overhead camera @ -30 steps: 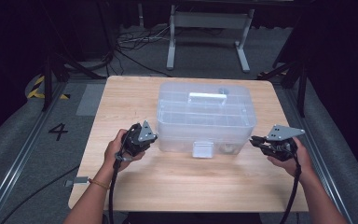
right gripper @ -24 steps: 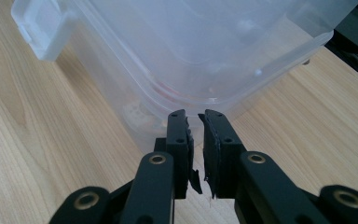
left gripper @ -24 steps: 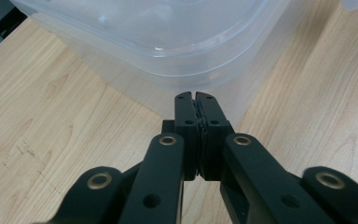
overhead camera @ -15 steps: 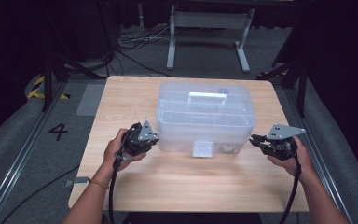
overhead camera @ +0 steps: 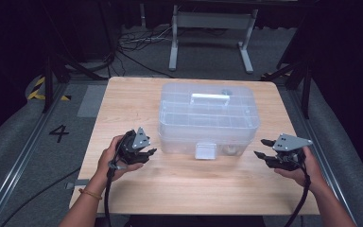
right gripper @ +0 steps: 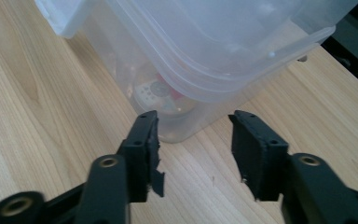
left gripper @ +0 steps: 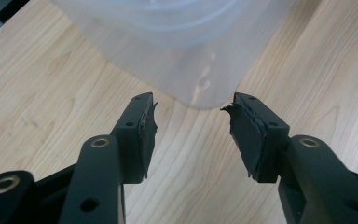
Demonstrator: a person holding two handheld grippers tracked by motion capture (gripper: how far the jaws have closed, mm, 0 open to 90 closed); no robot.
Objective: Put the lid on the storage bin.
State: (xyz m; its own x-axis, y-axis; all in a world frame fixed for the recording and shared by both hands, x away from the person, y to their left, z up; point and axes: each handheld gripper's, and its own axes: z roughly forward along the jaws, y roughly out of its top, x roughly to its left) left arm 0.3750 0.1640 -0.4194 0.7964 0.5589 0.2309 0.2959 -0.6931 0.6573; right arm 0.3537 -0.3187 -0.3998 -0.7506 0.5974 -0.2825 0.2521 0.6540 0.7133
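Left tool [overhead camera: 144, 152] and right tool [overhead camera: 263, 148], each held in one of the person's hands at the near side of the clear plastic storage box [overhead camera: 208, 118], which serves here as the landmark. Both tools have just been opening: a second earlier their jaws stood closed, and now they are parted, released, with nothing between the pads. In the left gripper view the left tool [left gripper: 193, 126] frames the box's rounded near-left lower corner [left gripper: 200, 88], just short of it and not touching; bare wood of the surface [left gripper: 37, 93] shows between the jaws. In the right gripper view the right tool [right gripper: 193, 135] likewise faces the box's near-right corner [right gripper: 182, 116], a little apart from it, the stacked rims of lid and body overhanging above (a small round object with red parts [right gripper: 156, 91] can be made out through the wall, but what it is cannot be told). The hands themselves have kept their places on either side of the box. The box sits toward the far middle of the surface [overhead camera: 132, 99], lid on, white handle [overhead camera: 210, 98] on top, front latch [overhead camera: 205, 150] facing the person. Judged from this, the work is at its opening stage: the tools are readied for a first contact with the box, probably at its two near corners or its latch, and no grasp has yet been made.
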